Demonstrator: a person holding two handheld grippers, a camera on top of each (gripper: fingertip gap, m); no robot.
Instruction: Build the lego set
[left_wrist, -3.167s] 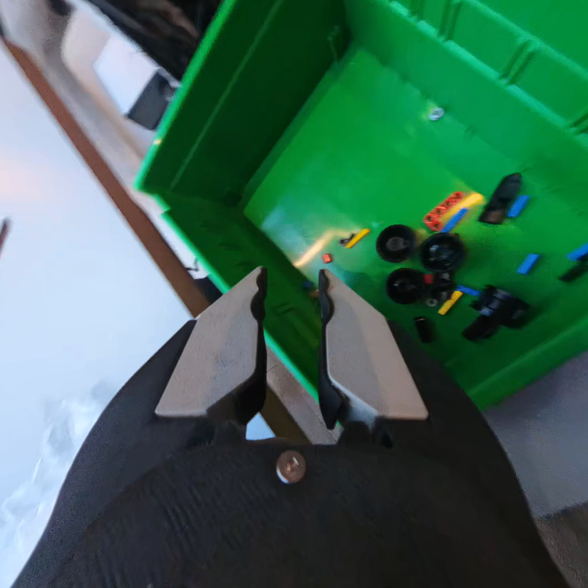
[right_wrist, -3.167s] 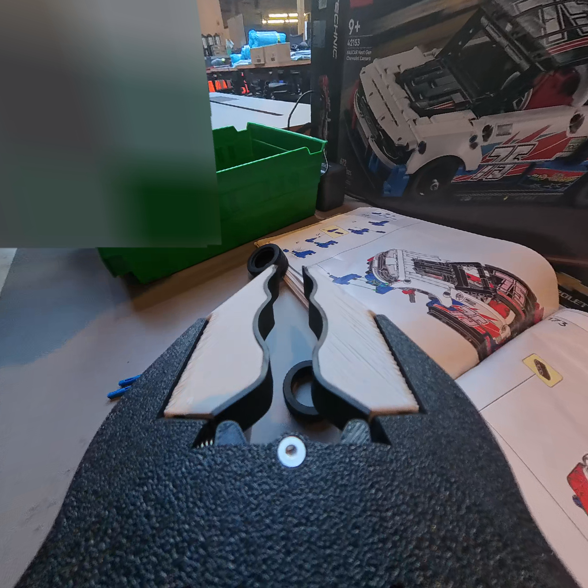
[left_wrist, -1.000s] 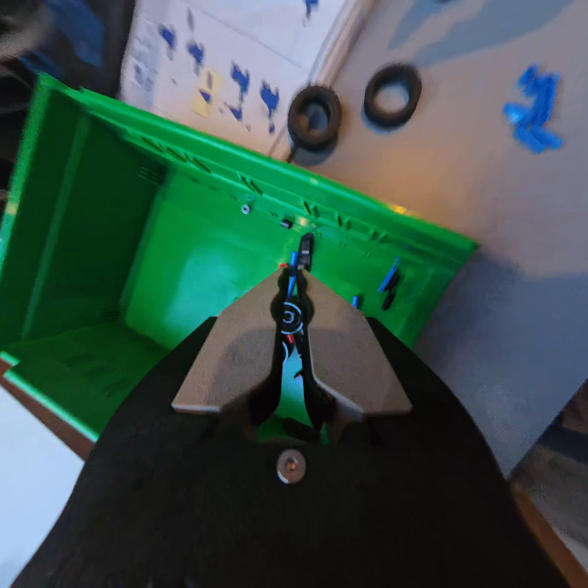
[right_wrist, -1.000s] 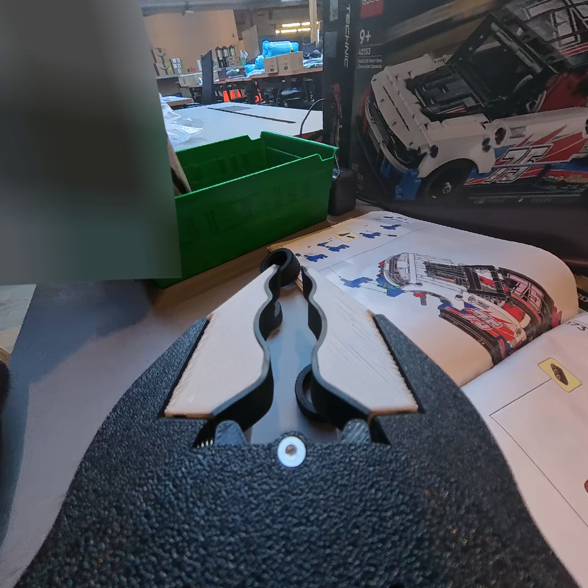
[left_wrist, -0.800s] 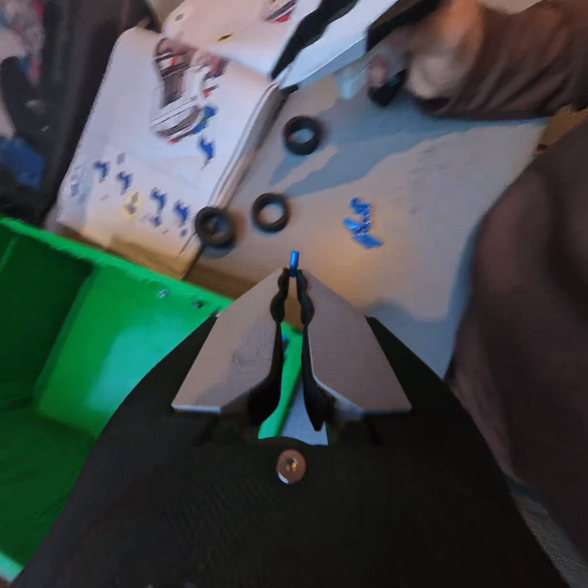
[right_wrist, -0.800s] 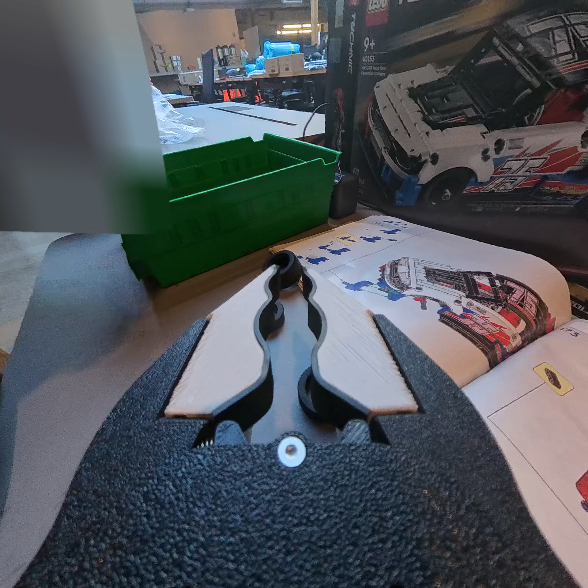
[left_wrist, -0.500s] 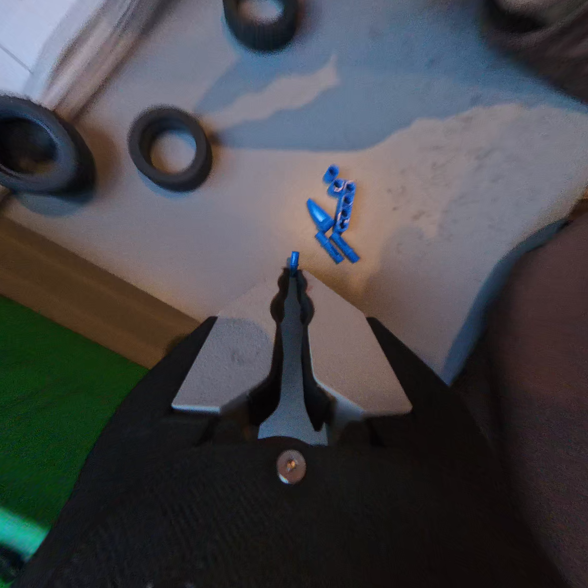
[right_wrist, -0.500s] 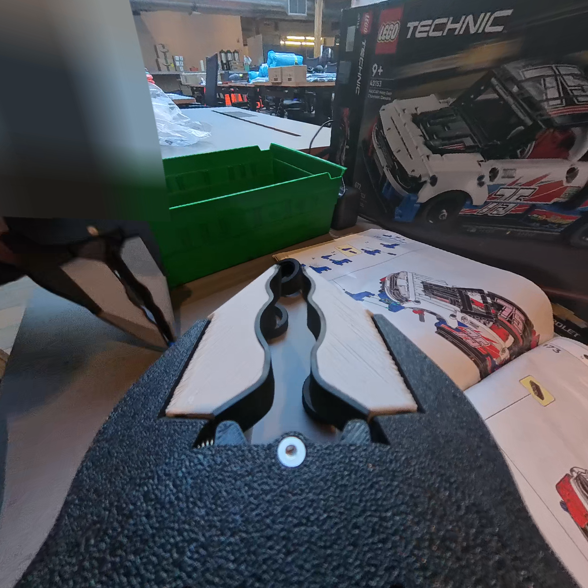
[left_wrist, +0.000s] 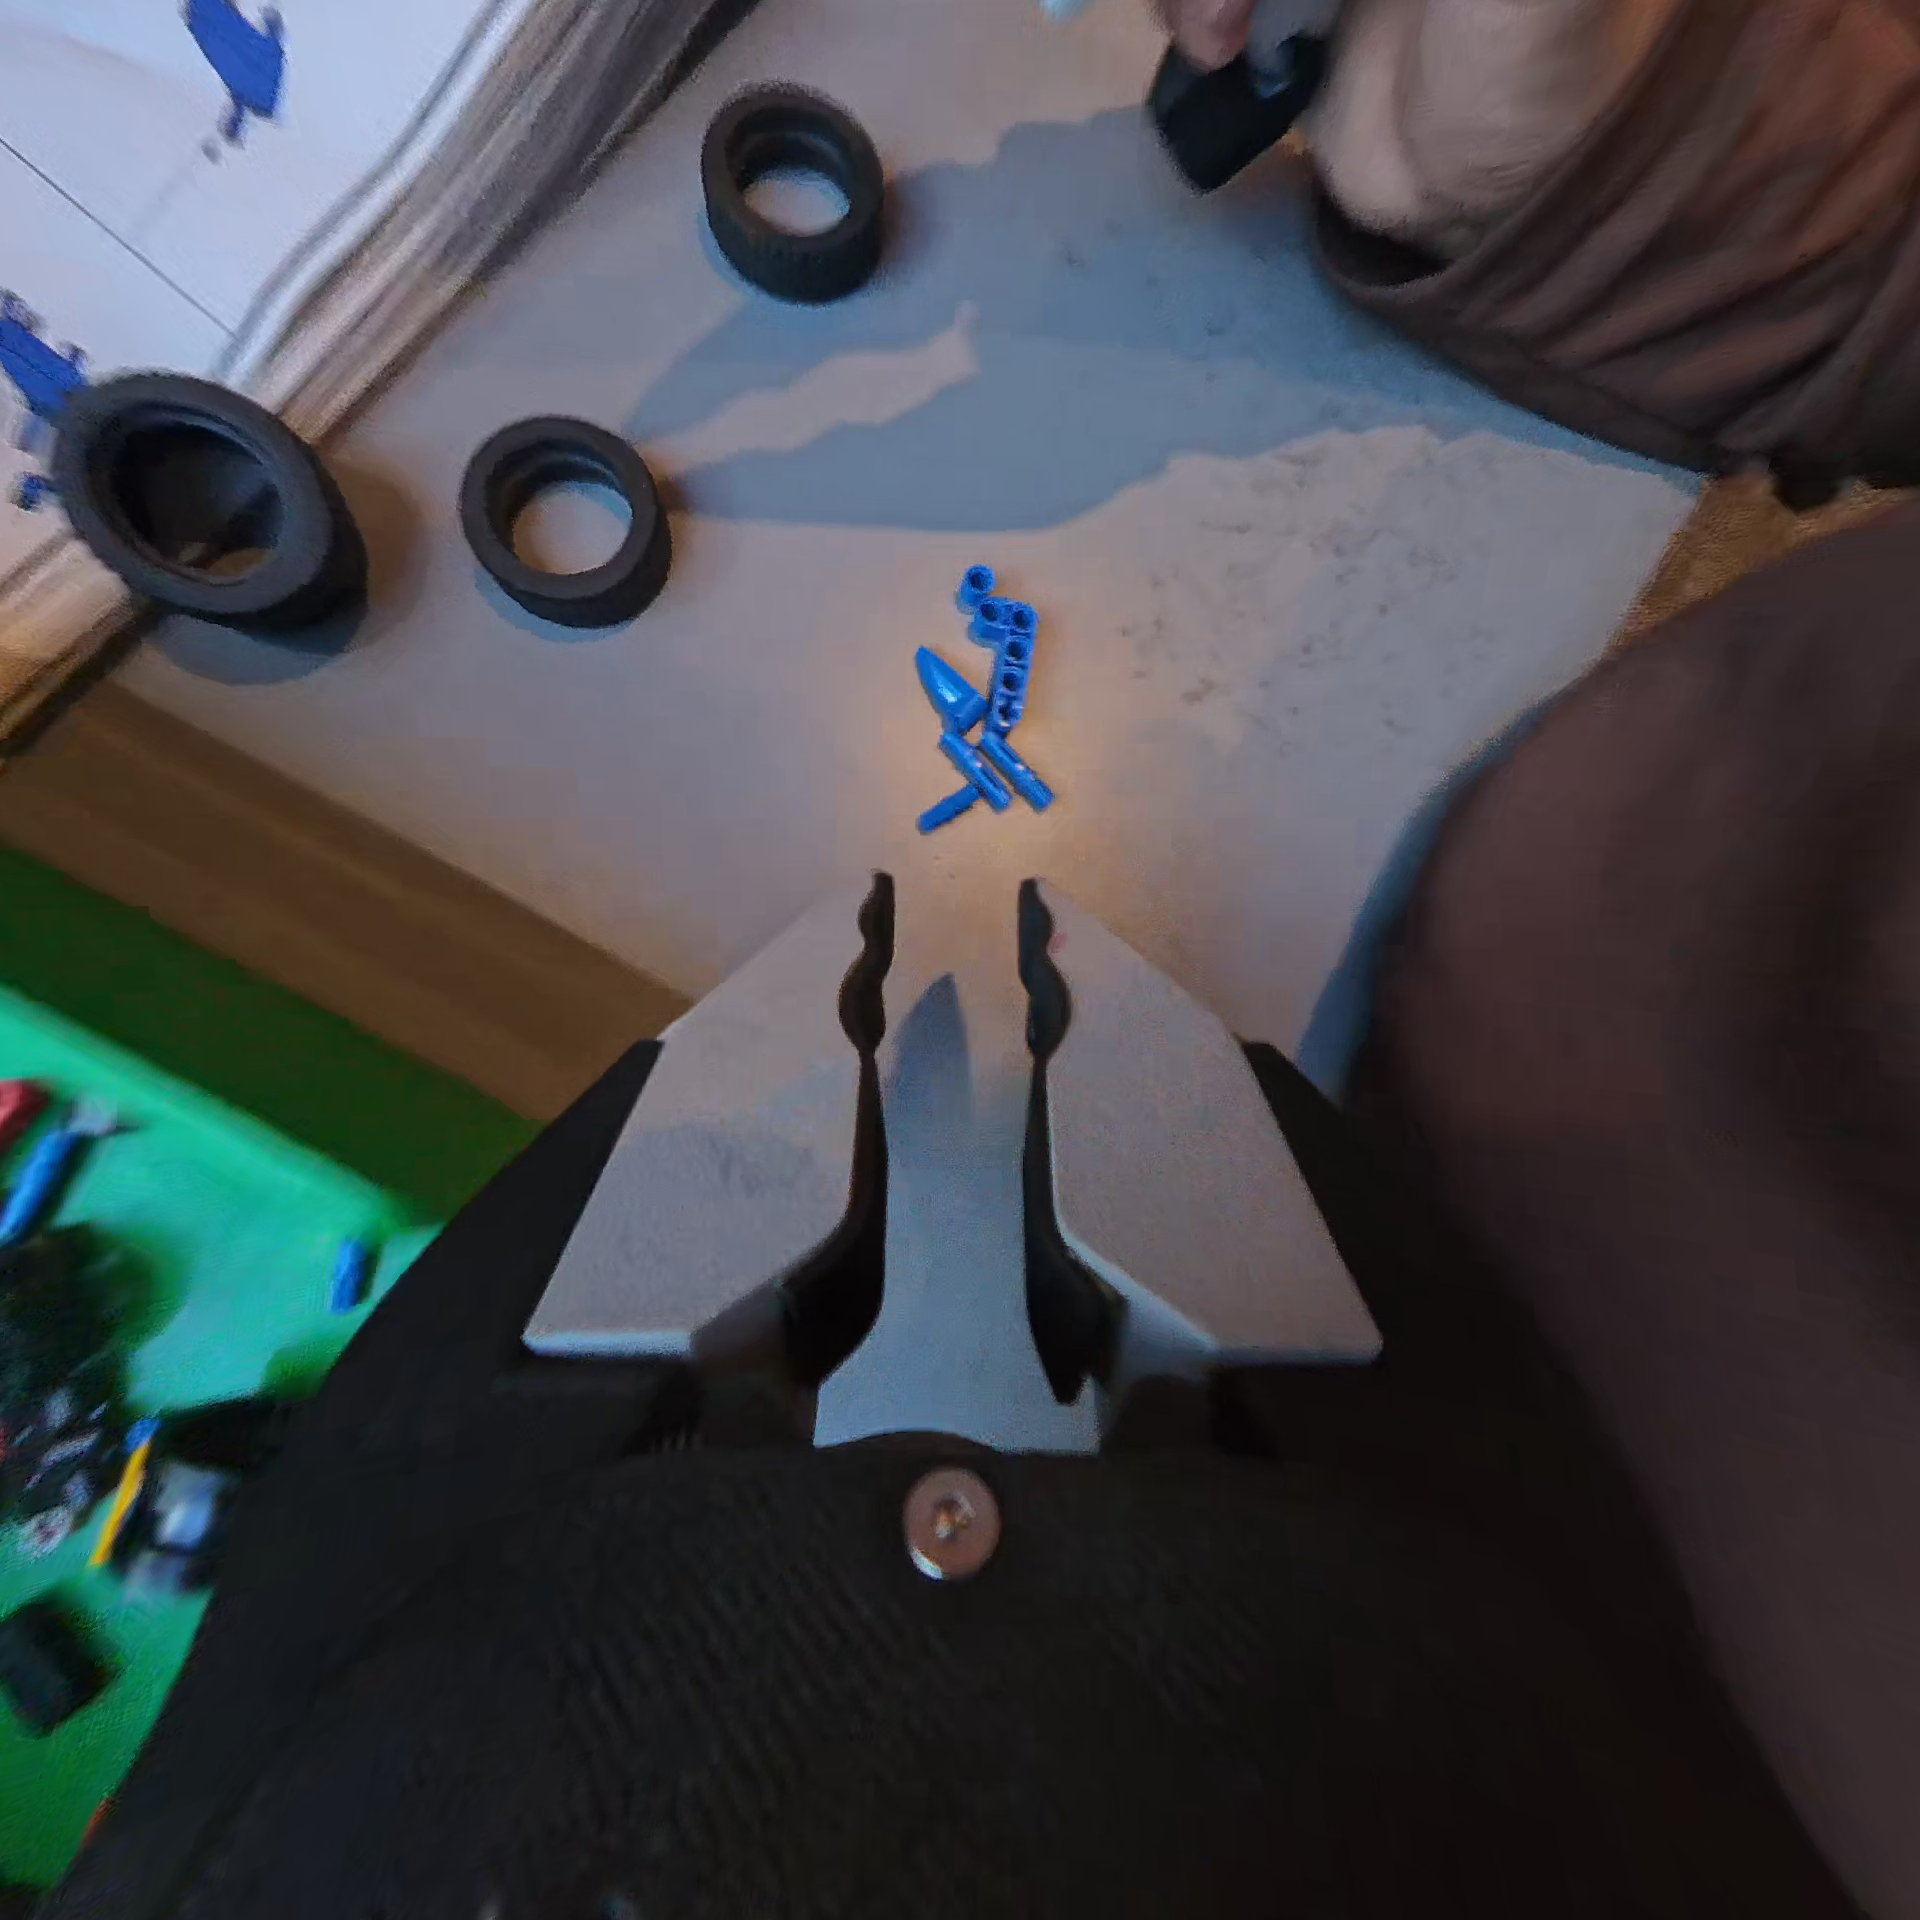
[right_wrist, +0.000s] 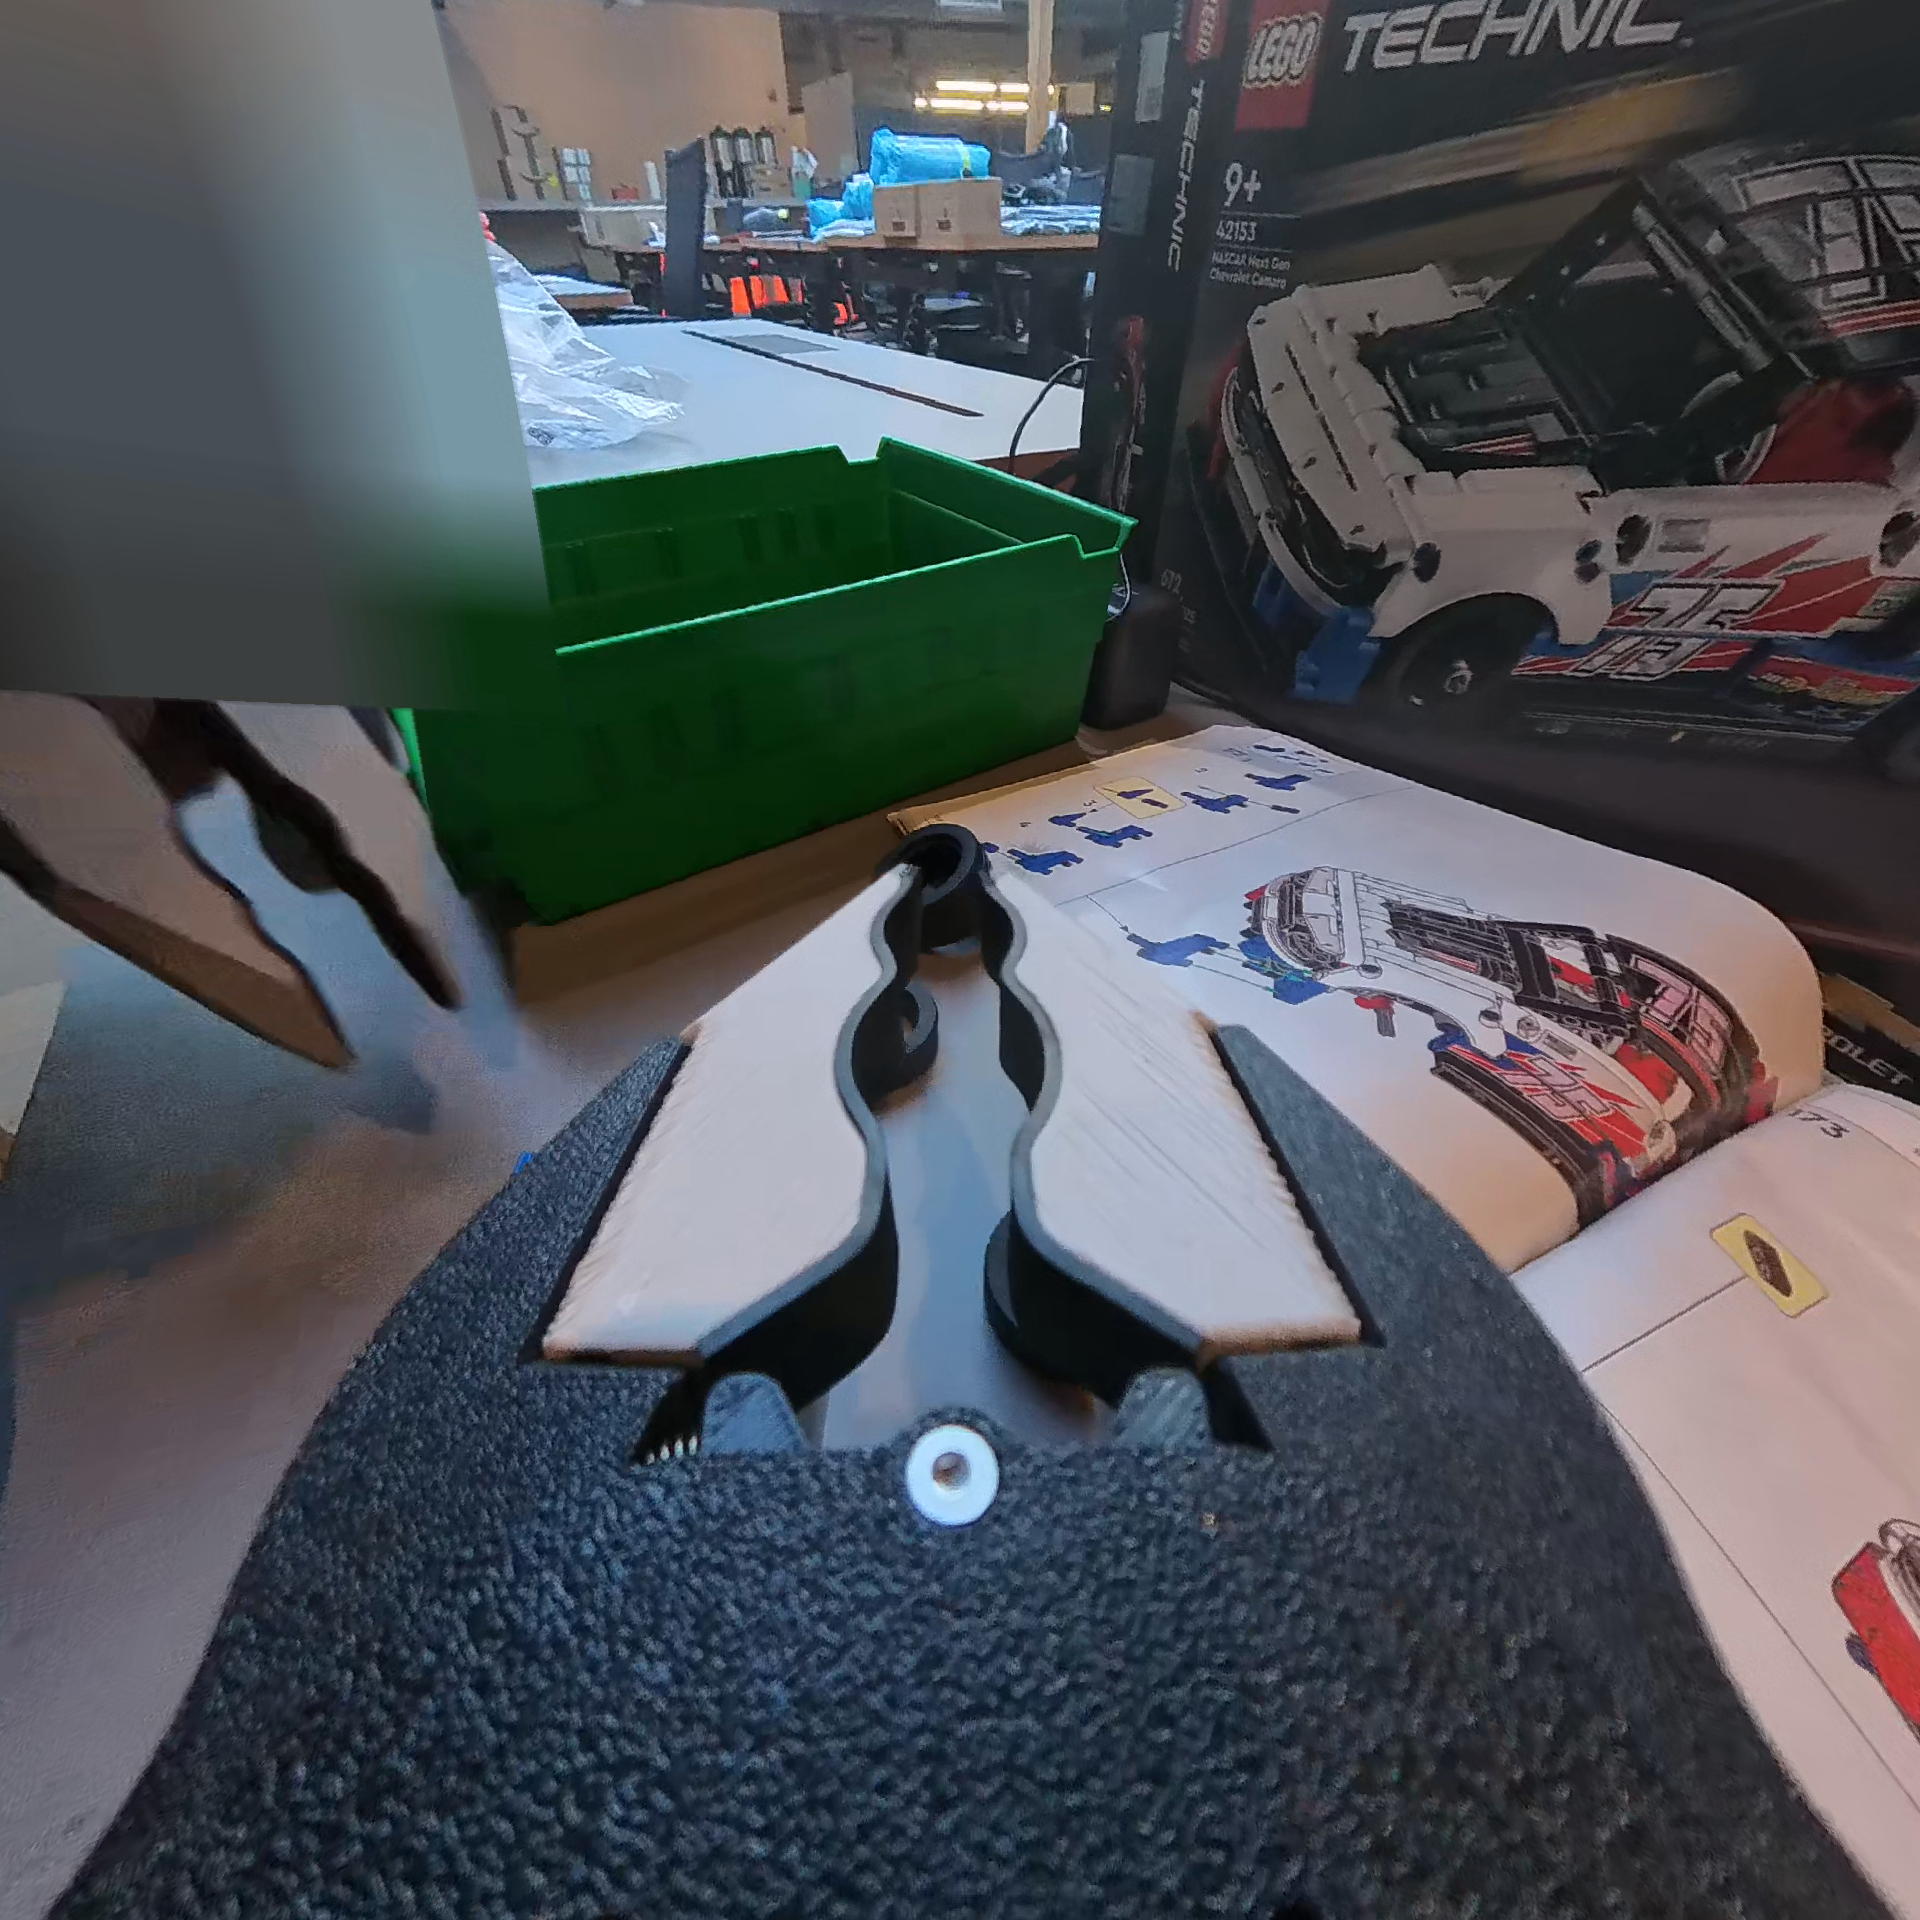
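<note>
Above the tabletop (left_wrist: 1299, 582), left hand-held gripper (left_wrist: 951, 883) spread and empty. Blue pin pinched a moment earlier now released, lying among the blue pieces (left_wrist: 987, 707) just ahead of the tips, near three black tyres (left_wrist: 566, 520). Likely one more part sorted from the green bin (right_wrist: 790, 665). Right hand-held gripper (right_wrist: 951, 883) narrowly parted, holding nothing.

The right gripper (right_wrist: 951, 883) hangs low over the table, its jaws a little apart and empty. Just past its fingertips lies a black tyre (right_wrist: 940, 862) at the edge of the open instruction book (right_wrist: 1455, 987). Ahead and left stands the green bin (right_wrist: 790, 675); far left, the left gripper (right_wrist: 384, 1023) points down, jaws parted.
</note>
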